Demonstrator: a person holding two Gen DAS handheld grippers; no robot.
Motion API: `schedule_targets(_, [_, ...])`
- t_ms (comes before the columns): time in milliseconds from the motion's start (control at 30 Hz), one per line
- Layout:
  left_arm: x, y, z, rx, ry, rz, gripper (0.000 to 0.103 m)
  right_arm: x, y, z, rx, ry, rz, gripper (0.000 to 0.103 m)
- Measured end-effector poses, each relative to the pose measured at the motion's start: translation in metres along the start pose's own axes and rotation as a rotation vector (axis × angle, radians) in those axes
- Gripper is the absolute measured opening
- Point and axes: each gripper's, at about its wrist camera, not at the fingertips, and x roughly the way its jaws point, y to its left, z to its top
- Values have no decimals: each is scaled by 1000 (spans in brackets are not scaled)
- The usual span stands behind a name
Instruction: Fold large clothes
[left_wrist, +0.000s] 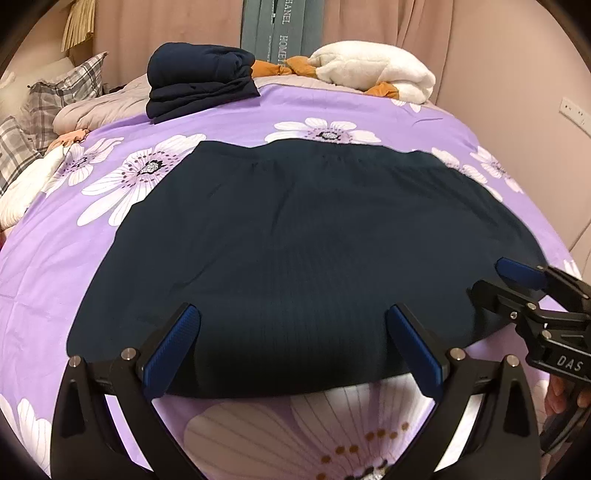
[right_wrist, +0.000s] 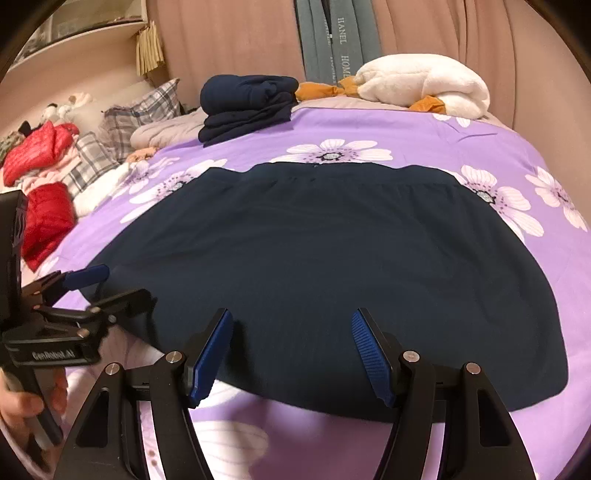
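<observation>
Pink curtains hang behind a bed (left_wrist: 74, 229) covered with a purple sheet printed with large white flowers. Spread flat across the middle of both views lies a dark navy garment (left_wrist: 295, 251), its gathered waistband toward the top of the frame and its wide hem toward the bottom.

Seen from the left wrist view, the left gripper (left_wrist: 291, 347) hovers at the lower centre over the hem, its blue-padded fingers (left_wrist: 173, 350) spread wide with nothing pinched between them. The right gripper (left_wrist: 517, 284) enters from the lower right of that frame, near the garment's right edge.

From the right wrist view, the right gripper (right_wrist: 291, 354) sits at the lower centre above the hem, its fingers (right_wrist: 373, 358) released and apart, the cloth beneath them but not clamped. The left gripper (right_wrist: 88, 284) shows at the lower left, held by a hand (right_wrist: 26, 406), its blue tip by the garment's left edge.

At the upper centre of the frame a folded stack of navy clothes (left_wrist: 199, 81) rests on the bed, with a white fluffy blanket (left_wrist: 376, 70) to its right. Plaid pillows (right_wrist: 140, 110) and red clothing (right_wrist: 48, 218) lie at the left.
</observation>
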Motion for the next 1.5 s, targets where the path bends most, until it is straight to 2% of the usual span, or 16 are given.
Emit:
schedule_targets(133, [5, -1, -2, 12, -2, 10, 103, 7, 3, 0, -19, 7, -30, 67])
schedule_targets(267, [6, 0, -6, 26, -6, 12, 103, 8, -2, -4, -3, 5, -33, 73])
schedule_targets(1133, [-2, 23, -18, 8, 10, 36, 103, -8, -25, -15, 19, -8, -69, 73])
schedule_targets(1300, [-2, 24, -19, 8, 11, 43, 103, -11, -33, -17, 41, -8, -104, 73])
schedule_targets(1500, [-5, 26, -22, 8, 9, 52, 103, -16, -42, -20, 73, -14, -99, 73])
